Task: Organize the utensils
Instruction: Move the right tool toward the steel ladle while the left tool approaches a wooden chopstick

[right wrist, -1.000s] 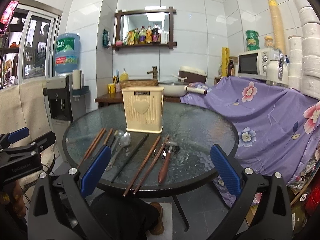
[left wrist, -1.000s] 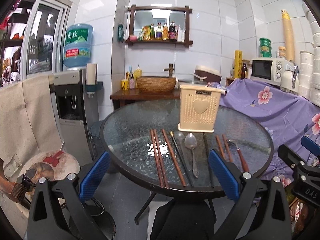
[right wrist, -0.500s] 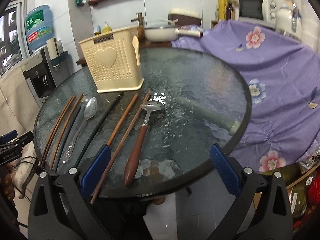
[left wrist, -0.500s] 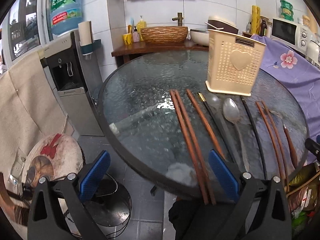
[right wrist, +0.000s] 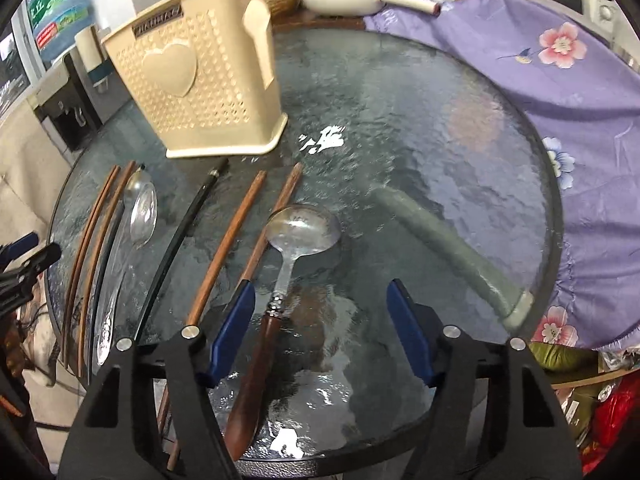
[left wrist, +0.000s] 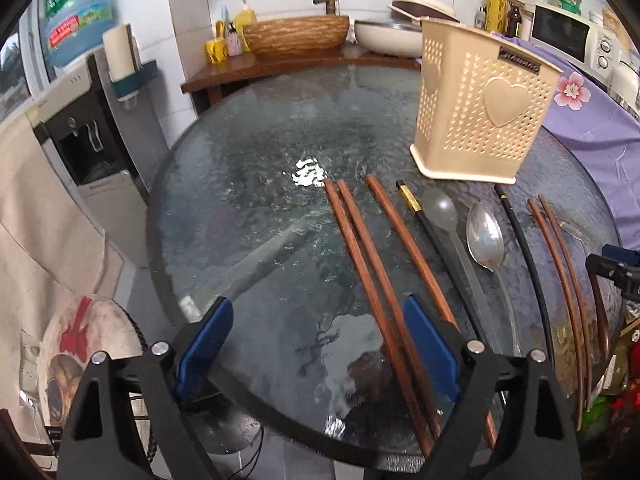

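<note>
Two chopsticks (left wrist: 384,292) partly behind tongs (left wrist: 316,344)

A utensil holder (left wrist: 480,112) stands on the far part of the table (left wrist: 260,208). Nearer, utensils lie side by side in a row: chopsticks (left wrist: 368,264) at the left, a spoon (left wrist: 486,236) in the middle, a ladle (right wrist: 296,236) at the right.

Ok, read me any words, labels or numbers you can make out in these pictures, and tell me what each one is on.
Nameplate on the cream utensil basket: dark plate with raised letters, too blurred to read.
Label on the blue water jug: green and red bands with printed characters, too small and blurred to read.
Microwave panel: no readable markings.
Nothing else carries legible text.
</note>
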The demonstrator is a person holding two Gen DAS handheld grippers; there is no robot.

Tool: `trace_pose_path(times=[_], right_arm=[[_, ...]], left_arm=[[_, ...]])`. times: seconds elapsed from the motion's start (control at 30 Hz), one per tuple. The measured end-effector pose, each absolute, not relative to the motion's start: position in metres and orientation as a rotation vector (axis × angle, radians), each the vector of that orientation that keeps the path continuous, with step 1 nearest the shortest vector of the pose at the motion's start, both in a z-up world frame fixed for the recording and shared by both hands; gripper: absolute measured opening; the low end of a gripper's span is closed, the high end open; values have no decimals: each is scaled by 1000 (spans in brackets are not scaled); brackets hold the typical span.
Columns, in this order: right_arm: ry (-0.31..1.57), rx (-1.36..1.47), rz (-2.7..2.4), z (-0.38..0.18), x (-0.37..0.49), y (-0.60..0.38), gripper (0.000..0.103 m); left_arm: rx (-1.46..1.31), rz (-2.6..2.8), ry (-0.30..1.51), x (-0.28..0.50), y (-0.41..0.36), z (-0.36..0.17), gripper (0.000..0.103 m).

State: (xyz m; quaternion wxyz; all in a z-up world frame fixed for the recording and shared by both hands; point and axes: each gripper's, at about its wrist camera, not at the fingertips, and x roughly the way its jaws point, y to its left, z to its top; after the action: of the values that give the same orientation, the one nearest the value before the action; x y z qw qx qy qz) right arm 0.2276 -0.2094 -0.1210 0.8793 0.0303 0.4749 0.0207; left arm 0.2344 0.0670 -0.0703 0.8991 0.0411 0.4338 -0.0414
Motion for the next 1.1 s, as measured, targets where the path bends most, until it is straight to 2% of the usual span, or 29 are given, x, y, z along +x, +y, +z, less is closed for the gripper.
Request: trace_pose_path(times=[0.13, 0.23, 0.4, 1.1], right_arm=[[1001, 42, 57, -123, 233, -203, 67], [1002, 48, 54, -124, 236, -201, 67], [1003, 44, 54, -127, 235, -200, 67], [1008, 23, 47, -129, 239, -201, 67]], left_arm=[[95, -111, 930, 249, 64, -76, 78], [114, -89, 940, 257, 64, -78, 70], [48, -100, 965, 269, 72, -80, 66], [85, -80, 982, 280, 74, -83, 68]])
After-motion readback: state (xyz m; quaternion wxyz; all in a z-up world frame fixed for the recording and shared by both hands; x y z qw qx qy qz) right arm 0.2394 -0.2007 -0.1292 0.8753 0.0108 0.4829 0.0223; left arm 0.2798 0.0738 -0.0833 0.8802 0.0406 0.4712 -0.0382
